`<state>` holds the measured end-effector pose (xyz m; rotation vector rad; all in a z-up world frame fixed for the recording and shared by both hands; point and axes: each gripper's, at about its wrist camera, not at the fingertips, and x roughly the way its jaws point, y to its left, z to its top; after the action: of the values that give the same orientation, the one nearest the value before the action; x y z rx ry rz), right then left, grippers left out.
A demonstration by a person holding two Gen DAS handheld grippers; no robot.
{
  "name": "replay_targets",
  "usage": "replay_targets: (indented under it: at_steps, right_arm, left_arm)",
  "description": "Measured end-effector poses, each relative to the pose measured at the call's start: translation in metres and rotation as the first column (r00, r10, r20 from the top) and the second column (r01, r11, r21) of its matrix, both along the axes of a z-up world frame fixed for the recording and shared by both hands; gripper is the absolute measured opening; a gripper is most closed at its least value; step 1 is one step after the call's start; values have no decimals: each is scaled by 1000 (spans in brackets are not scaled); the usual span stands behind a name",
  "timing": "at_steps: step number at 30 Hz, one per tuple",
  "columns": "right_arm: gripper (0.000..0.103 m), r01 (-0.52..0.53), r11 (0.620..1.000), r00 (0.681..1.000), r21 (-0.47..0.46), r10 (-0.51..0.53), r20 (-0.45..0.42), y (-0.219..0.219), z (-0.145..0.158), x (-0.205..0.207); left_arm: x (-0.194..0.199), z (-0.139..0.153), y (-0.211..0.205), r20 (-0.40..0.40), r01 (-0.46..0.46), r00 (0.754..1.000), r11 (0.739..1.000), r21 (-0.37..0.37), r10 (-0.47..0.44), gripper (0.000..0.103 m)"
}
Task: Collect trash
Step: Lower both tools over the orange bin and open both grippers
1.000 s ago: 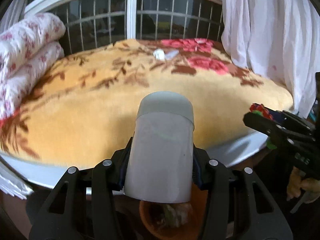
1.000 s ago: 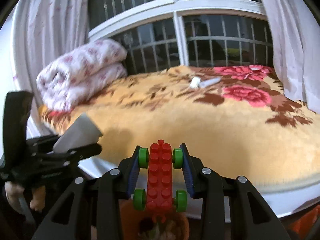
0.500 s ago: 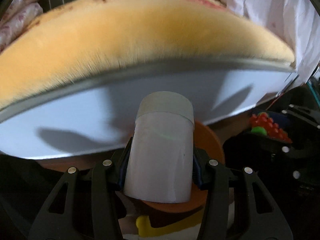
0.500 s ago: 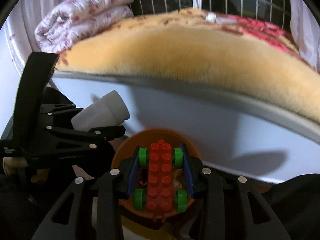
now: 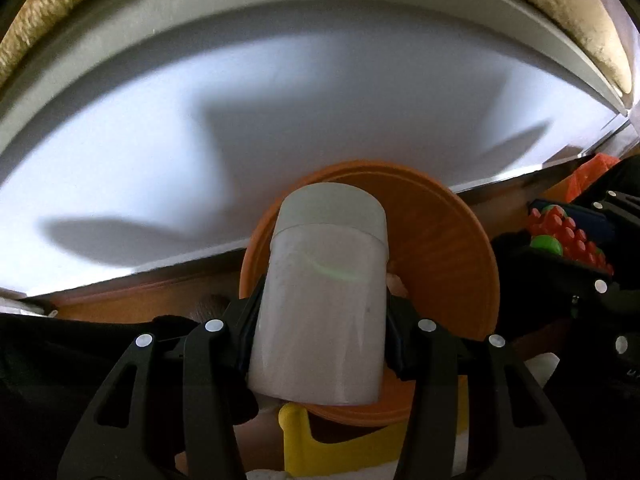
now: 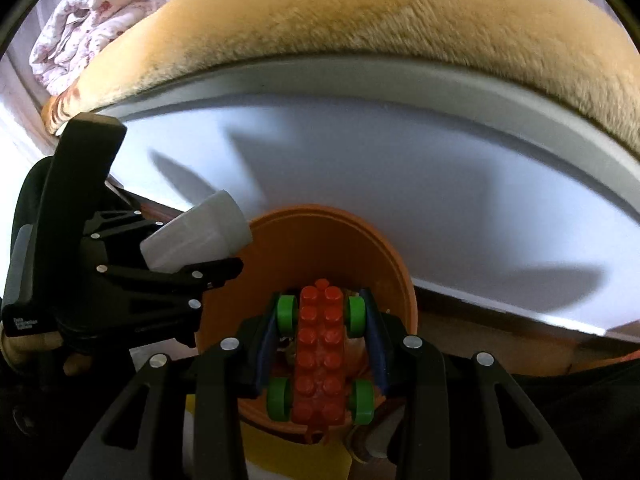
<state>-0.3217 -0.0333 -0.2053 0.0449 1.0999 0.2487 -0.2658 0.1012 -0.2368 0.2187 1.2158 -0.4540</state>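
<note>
Left gripper (image 5: pixel 320 320) we see clamped on a white cylindrical container (image 5: pixel 324 304), held above the near-left rim of the orange bin (image 5: pixel 460 248). Right gripper (image 6: pixel 320 344) is clamped on a red toy car with green wheels (image 6: pixel 320 352), which sits over the bin's opening beside the white bed frame (image 6: pixel 400 168).
</note>
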Motion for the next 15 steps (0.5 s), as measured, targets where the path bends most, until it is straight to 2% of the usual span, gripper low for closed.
replay_targets:
  at_steps: [1,2,3,5,15]
  right_arm:
    - [41,2,1000,1000,2,-2,-6,0,-1,0]
    - [51,4,1000,1000,0,-4,-9,-1,-1,3]
    - [55,8,1000,1000,-3,-8,-6,-1,0,3]
    - [57,14,1000,1000,0,-14,5,-1,3,4]
    - [57,62,998,997,19,-63,49,-12,17,-4]
  left_arm:
    - [1,-1,0,-6,-1,1000,1000,1,1,48]
    - [1,-2,0,-9,-3,1000,1000,6,3,50]
    - [1,-2,0,-13,-5,1000,1000,12,5,57]
    - [2,-3,0,-7,-13,1000,999,29,13,71]
    - [4,8,1,3,-33,999,999,-11,33,73]
